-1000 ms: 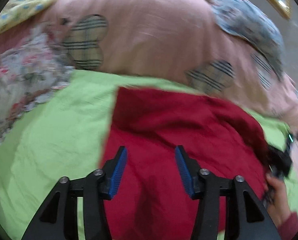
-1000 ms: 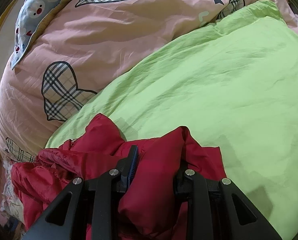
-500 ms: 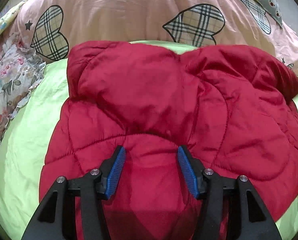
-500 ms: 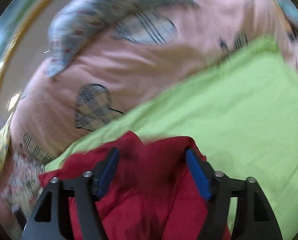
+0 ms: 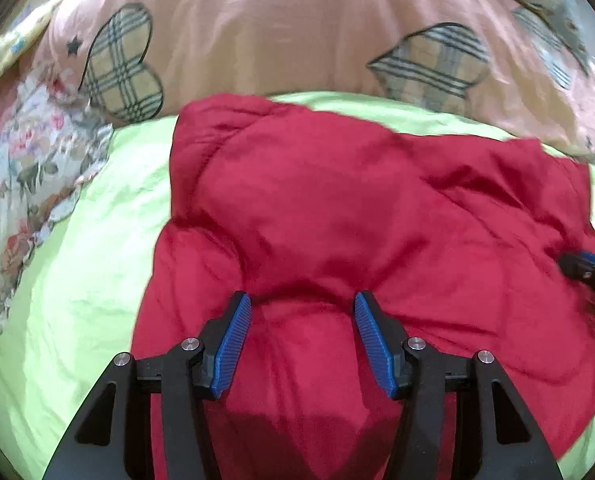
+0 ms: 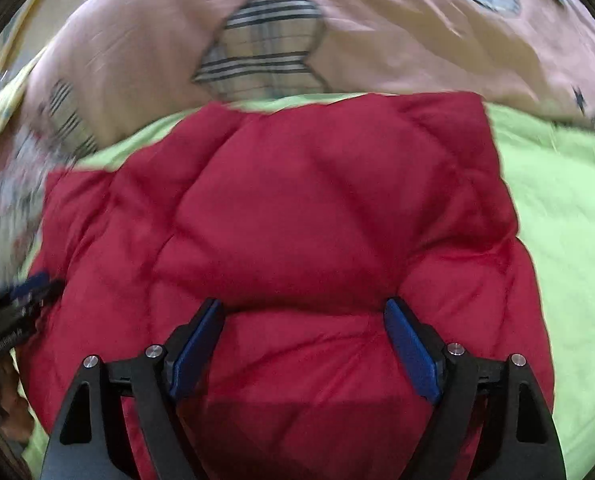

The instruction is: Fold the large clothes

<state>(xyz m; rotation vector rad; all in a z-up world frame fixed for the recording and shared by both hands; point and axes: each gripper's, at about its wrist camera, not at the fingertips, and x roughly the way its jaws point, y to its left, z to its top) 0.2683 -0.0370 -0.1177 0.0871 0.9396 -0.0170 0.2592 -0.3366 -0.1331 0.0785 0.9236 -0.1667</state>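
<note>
A lime-green bedsheet (image 5: 77, 280) spreads below a pink duvet (image 5: 297, 20). On the sheet the quilted red jacket (image 5: 337, 220) lies folded. My left gripper (image 5: 302, 300) hovers over it half-spread; my right gripper (image 6: 303, 306) is opening, jacket beneath, ungripped.

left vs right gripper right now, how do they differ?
The right gripper stands wider than the left gripper, and its fingers are opening while the left's hold steady. The right wrist view is motion-blurred, the left wrist view less so. Both hang open over the red quilted jacket, gripping nothing.
</note>
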